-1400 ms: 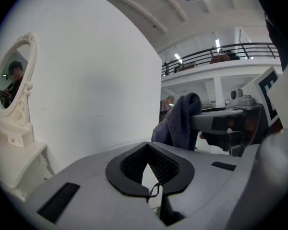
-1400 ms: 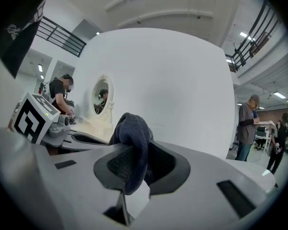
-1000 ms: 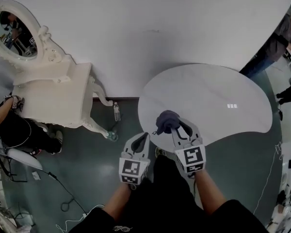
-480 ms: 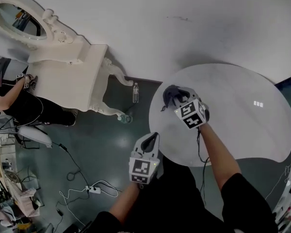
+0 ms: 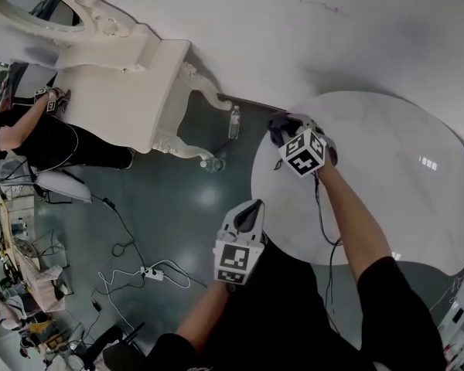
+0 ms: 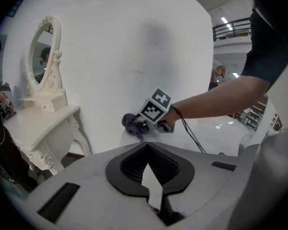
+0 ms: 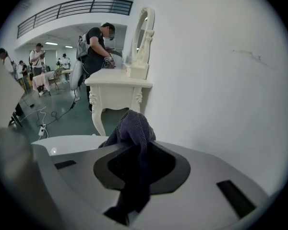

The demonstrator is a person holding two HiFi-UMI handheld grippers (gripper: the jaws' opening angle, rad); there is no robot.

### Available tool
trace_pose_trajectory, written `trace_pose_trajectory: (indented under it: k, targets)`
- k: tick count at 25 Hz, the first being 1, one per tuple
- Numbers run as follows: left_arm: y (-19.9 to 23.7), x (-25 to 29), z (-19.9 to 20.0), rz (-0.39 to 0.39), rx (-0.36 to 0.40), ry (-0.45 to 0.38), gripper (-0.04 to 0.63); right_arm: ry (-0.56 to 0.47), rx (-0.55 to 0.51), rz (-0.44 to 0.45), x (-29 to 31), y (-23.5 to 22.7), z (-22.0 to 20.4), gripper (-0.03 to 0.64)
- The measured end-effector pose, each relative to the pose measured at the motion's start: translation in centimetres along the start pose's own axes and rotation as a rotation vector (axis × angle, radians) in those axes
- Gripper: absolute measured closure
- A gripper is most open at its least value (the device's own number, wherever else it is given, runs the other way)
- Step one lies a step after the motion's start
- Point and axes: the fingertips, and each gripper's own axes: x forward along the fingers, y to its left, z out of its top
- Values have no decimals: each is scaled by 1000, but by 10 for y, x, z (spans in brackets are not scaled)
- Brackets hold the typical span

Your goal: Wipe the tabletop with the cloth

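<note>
We hold the right gripper point(image 5: 288, 132) clamped on the dark cloth point(image 5: 275, 130). In the right gripper view the cloth point(image 7: 134, 128) runs back between the two jaws and bunches up in a knitted lump just past their tips. Beneath and ahead of this gripper lies the pale round tabletop point(image 5: 387, 176), and the cloth sits at its edge on the wall side. We cannot tell whether the fabric is actually pressing on the surface or is just above it. Past the cloth, further ahead of the right gripper, stands a white dressing table point(image 7: 117, 87) with an oval mirror, and a person point(image 7: 97, 44) is at its far side. Our left gripper point(image 5: 250, 213) has its jaws together with nothing between them, as the left gripper view point(image 6: 151, 169) shows. It is off the tabletop and over the green floor, close beside the table's near edge. Straight ahead of its tips we see the right gripper point(image 6: 143, 123) with the cloth point(image 6: 133, 124). A clear bottle point(image 5: 233, 122) stands on the floor near the cloth, and cables point(image 5: 131, 261) lie out to the left gripper's left.
</note>
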Motion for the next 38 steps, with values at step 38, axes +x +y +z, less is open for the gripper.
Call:
trace_pose_trajectory:
  k: [38]
  targets:
    - [-28,-90,-46,-141,38,-119,588,78,-58,121,-144,266,-84,557]
